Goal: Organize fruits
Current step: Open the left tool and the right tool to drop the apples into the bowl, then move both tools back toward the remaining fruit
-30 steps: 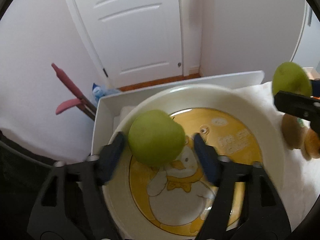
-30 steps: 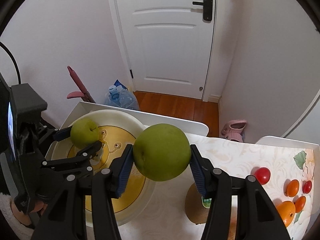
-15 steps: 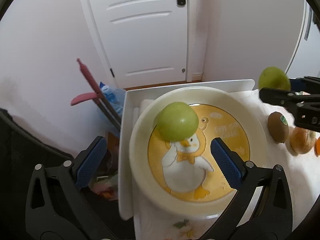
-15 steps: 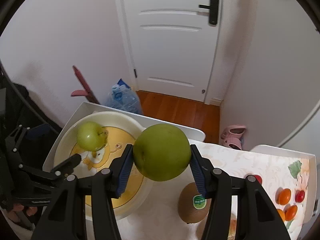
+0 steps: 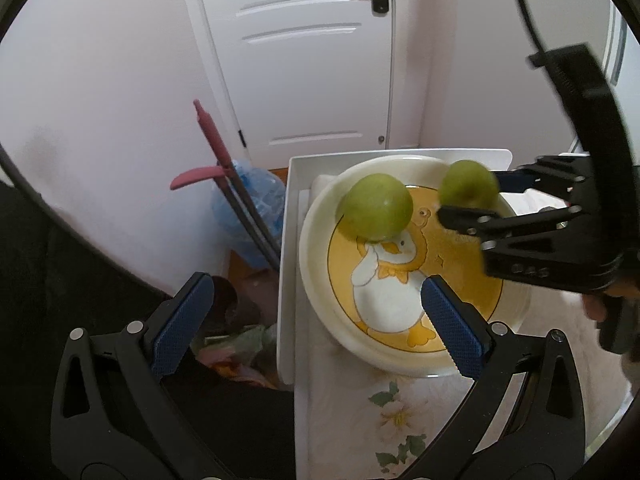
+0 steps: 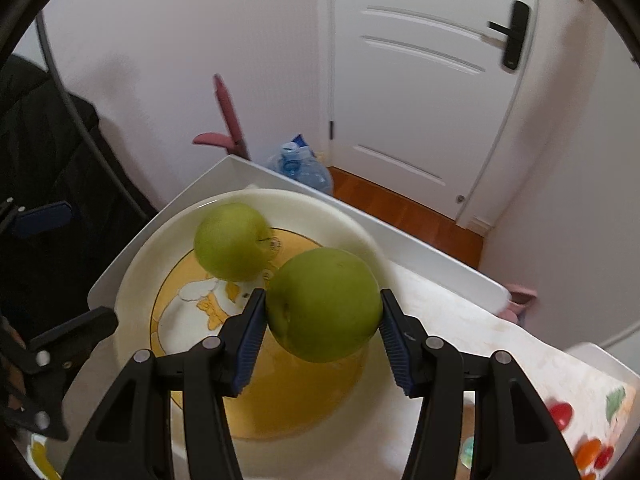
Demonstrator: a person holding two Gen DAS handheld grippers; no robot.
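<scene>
Over plate (image 6: 136, 248), right gripper (image 6: 322, 330) clamping apple (image 6: 324, 304)

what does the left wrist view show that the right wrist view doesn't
Only the left wrist view: the left tongs whole, open and empty, over the plate's near edge; a flower print on the cloth.
Only the right wrist view: small red and orange fruits at the far right; the held apple close up, clamped between both blue pads.
Both: the duck plate, the loose apple lying on it, the right tongs carrying the second apple above the plate, the door, the water bottle.
</scene>
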